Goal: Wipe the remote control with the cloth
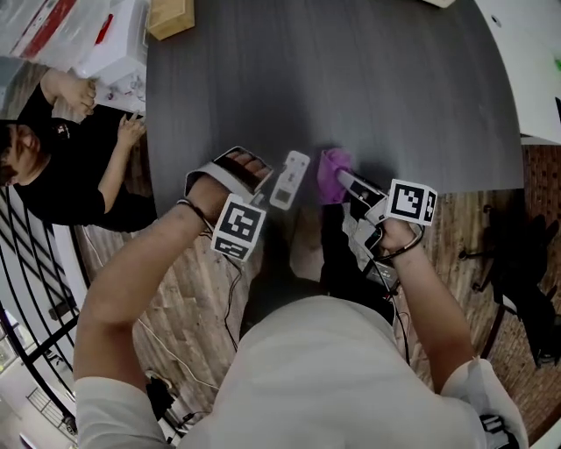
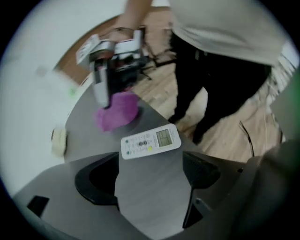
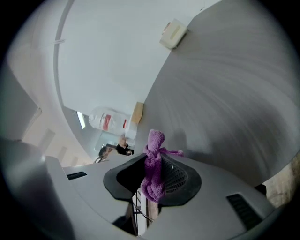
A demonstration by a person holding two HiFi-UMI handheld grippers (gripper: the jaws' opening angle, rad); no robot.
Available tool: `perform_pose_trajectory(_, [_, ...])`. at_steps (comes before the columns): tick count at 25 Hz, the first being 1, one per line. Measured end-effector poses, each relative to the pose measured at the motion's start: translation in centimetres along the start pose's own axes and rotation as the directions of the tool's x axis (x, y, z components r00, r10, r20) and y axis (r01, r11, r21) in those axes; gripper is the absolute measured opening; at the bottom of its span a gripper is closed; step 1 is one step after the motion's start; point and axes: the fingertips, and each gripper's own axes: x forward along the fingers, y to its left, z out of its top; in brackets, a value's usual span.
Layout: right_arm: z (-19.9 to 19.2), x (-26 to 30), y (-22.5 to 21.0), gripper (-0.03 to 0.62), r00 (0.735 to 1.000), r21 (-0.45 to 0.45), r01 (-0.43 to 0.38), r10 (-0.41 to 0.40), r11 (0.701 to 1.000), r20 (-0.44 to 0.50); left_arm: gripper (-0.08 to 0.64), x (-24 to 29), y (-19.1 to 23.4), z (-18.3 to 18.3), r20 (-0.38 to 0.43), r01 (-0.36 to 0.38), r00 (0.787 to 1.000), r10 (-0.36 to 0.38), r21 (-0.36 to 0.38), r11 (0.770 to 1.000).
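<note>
A white remote control [image 1: 290,180] lies face up near the front edge of the dark grey table [image 1: 351,79]. In the left gripper view the remote control [image 2: 151,141] rests just beyond my left gripper [image 2: 150,168], whose jaws stand wide apart with only bare table between them. From the head view my left gripper [image 1: 261,180] is right beside the remote's left side. My right gripper [image 1: 349,182] is shut on a purple cloth [image 1: 332,173] just right of the remote. The cloth [image 3: 154,164] is bunched between the black jaws of the right gripper [image 3: 152,180].
A person in black [image 1: 61,167] sits at the table's left side, by white bags [image 1: 96,39] and a cardboard box [image 1: 171,16]. A small pale block [image 3: 174,33] lies at the table's far edge. A white surface [image 1: 535,53] adjoins the table on the right.
</note>
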Motion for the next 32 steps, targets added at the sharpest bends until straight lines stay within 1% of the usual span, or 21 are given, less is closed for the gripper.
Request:
perform_pose_trajectory(2, [0.9,-0.7,-0.4,0.089,0.999,0.009,0.015,-0.015,1.0,0.029,0.402,1.3,0.3,0.9,-0.014,0.049,0.999,-0.047,0.265,0.963])
perform_pose_trajectory(5, [1.1,-2.1,-1.5,0.089,0.997,0.049,0.058,-0.061,0.997,0.053,0.402,3.1,0.4,1.9,-0.046,0.131,0.991,-0.124,0.469,0.873])
perform_pose_trajectory(8, [0.8,-3.0,-2.3,0.089,0.996,0.068,0.059,-0.063,0.996,0.067,0.402,4.4,-0.1,1.6,-0.121,0.239,0.971,-0.208,0.575,0.782])
perform_pose_trajectory(10, [0.6,-3.4,-2.9,0.089,0.995,0.093,0.062,-0.069,0.994,0.075,0.402,4.9,-0.6,1.5,-0.175,0.316,0.948,-0.265,0.604,0.732])
perform_pose_trajectory(12, [0.7,-3.2,-2.9,0.089,0.996,0.092,0.032,-0.04,0.995,0.081,0.402,5.4,-0.8,1.2,-0.239,0.392,0.92,-0.312,0.607,0.691])
perform_pose_trajectory(14, [1.1,-2.7,-2.4,0.089,0.995,0.098,-0.048,0.039,0.994,0.093,0.401,5.8,-0.6,1.3,-0.286,0.437,0.899,-0.33,0.602,0.668])
perform_pose_trajectory(16, [1.1,-3.7,-2.3,0.089,0.988,0.136,-0.11,0.094,0.985,0.119,0.382,6.6,-0.4,3.0,-0.268,0.424,0.905,-0.33,0.612,0.667])
perform_pose_trajectory(18, [1.0,-5.4,-3.7,0.089,0.992,0.131,-0.056,0.04,0.99,0.123,0.382,6.9,-0.2,4.6,-0.229,0.394,0.918,-0.324,0.621,0.678])
perform_pose_trajectory(19, [1.1,-5.8,-4.4,0.089,0.994,0.111,-0.004,-0.009,0.994,0.112,0.379,6.8,-0.1,4.6,-0.221,0.389,0.921,-0.322,0.601,0.699])
perform_pose_trajectory(20, [1.3,-5.7,-4.9,0.089,0.994,0.091,0.049,-0.058,0.995,0.097,0.366,6.4,0.1,4.1,-0.214,0.39,0.921,-0.326,0.55,0.738])
perform_pose_trajectory(21, [1.4,-5.5,-5.0,0.089,0.991,0.073,0.095,-0.101,0.993,0.083,0.336,6.0,0.4,3.5,-0.196,0.391,0.921,-0.338,0.462,0.796])
perform_pose_trajectory(23, [1.7,-5.0,-4.2,0.089,0.988,0.038,0.138,-0.14,0.99,0.062,0.292,5.2,1.0,3.0,-0.103,0.377,0.926,-0.364,0.173,0.91])
perform_pose_trajectory(24, [1.9,-4.6,-3.2,0.089,0.991,0.015,0.125,-0.125,0.992,0.056,0.282,4.9,1.5,2.9,-0.033,0.366,0.93,-0.366,0.0,0.931])
perform_pose_trajectory(25, [2.1,-4.2,-2.5,0.089,0.991,0.005,0.127,-0.127,0.992,0.052,0.275,4.7,2.0,2.6,0.046,0.358,0.933,-0.356,-0.174,0.917])
perform_pose_trajectory(26, [2.0,-4.1,-2.6,0.089,0.983,0.015,0.176,-0.176,0.984,0.047,0.27,4.4,2.7,2.2,0.132,0.357,0.934,-0.331,-0.348,0.867])
perform_pose_trajectory(27, [2.0,-3.8,-2.7,0.089,0.973,0.023,0.225,-0.226,0.974,0.042,0.265,3.9,3.5,1.5,0.224,0.363,0.931,-0.286,-0.52,0.773])
perform_pose_trajectory(28, [2.2,-2.9,-2.1,0.089,0.974,-0.005,0.225,-0.224,0.974,0.04,0.261,3.3,4.4,0.5,0.318,0.381,0.923,-0.217,-0.674,0.633])
perform_pose_trajectory(29, [2.8,-1.5,-0.7,0.089,0.983,-0.088,0.182,-0.179,0.979,0.039,0.259,2.5,5.4,-0.5,0.409,0.417,0.905,-0.12,-0.79,0.45])
perform_pose_trajectory(30, [3.5,-0.4,0.9,0.089,0.991,-0.215,0.135,-0.131,0.967,0.034,0.257,1.7,6.4,-1.4,0.49,0.474,0.872,0.003,-0.846,0.245])
perform_pose_trajectory(31, [4.2,0.3,2.3,0.089,0.994,-0.349,0.11,-0.108,0.931,0.026,0.255,0.8,7.4,-1.9,0.554,0.554,0.82,0.147,-0.832,0.045])
perform_pose_trajectory(32, [4.6,0.8,3.6,0.089,0.994,-0.467,0.107,-0.109,0.878,0.024,0.254,-0.1,8.3,-2.2,0.589,0.642,0.751,0.298,-0.757,-0.119])
